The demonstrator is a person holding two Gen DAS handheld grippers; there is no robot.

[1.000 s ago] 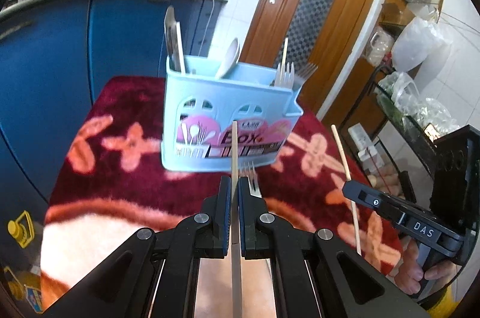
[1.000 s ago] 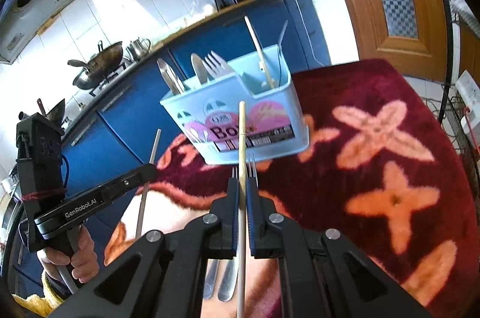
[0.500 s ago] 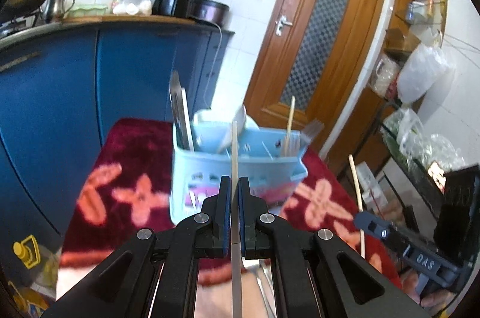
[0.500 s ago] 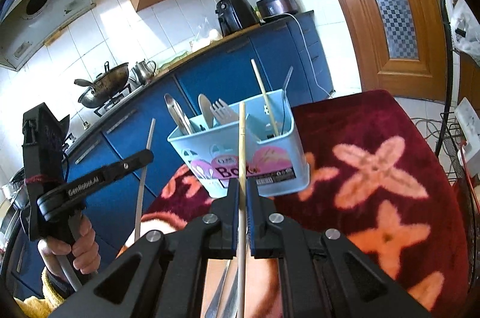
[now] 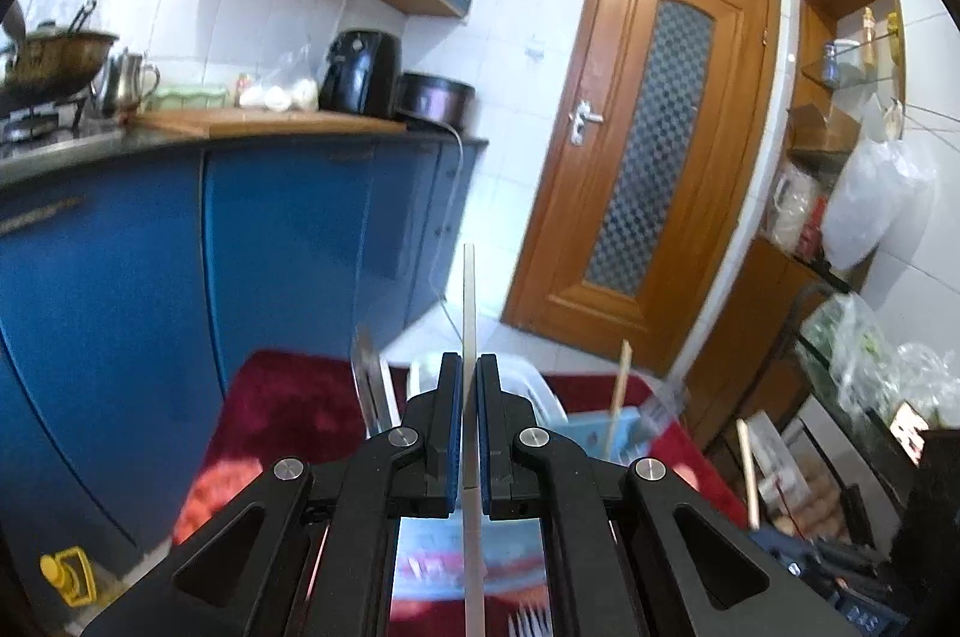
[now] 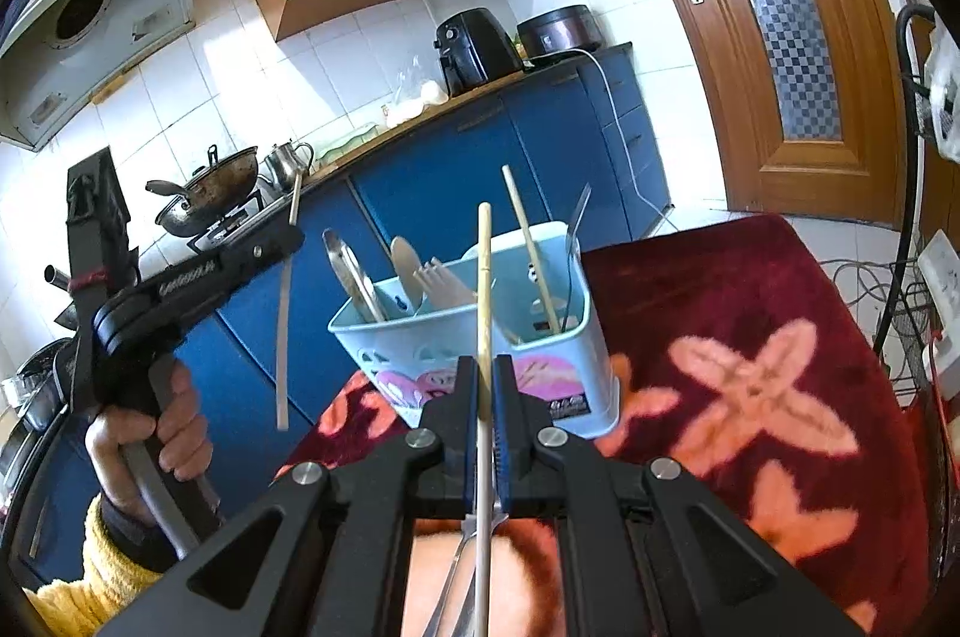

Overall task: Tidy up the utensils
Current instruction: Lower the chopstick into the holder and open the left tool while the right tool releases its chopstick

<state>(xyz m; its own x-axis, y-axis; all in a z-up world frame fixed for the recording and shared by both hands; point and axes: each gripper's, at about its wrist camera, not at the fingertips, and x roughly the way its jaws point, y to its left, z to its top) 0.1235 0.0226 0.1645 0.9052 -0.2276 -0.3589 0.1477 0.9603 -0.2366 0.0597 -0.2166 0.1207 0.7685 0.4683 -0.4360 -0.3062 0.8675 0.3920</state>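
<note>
My left gripper (image 5: 463,385) is shut on a pale chopstick (image 5: 468,301) held upright, above and left of the light blue utensil box (image 5: 600,427). It also shows in the right wrist view (image 6: 287,241), its chopstick (image 6: 283,337) hanging down. My right gripper (image 6: 485,385) is shut on a wooden chopstick (image 6: 483,277) just in front of the utensil box (image 6: 480,337). The box holds tongs (image 6: 354,277), a wooden spoon, a wooden fork, a chopstick (image 6: 528,247) and a metal fork.
The box stands on a dark red table cover with orange flowers (image 6: 750,397). Forks (image 6: 456,577) lie on it below my right gripper. Blue cabinets (image 5: 270,247) stand behind, a wooden door (image 5: 648,156) to the right, cluttered shelves (image 5: 852,217) far right.
Both grippers have risen with their chopsticks. The left one has lifted and tilted up so the box now sits low in its view; the right one is closer to the box.
</note>
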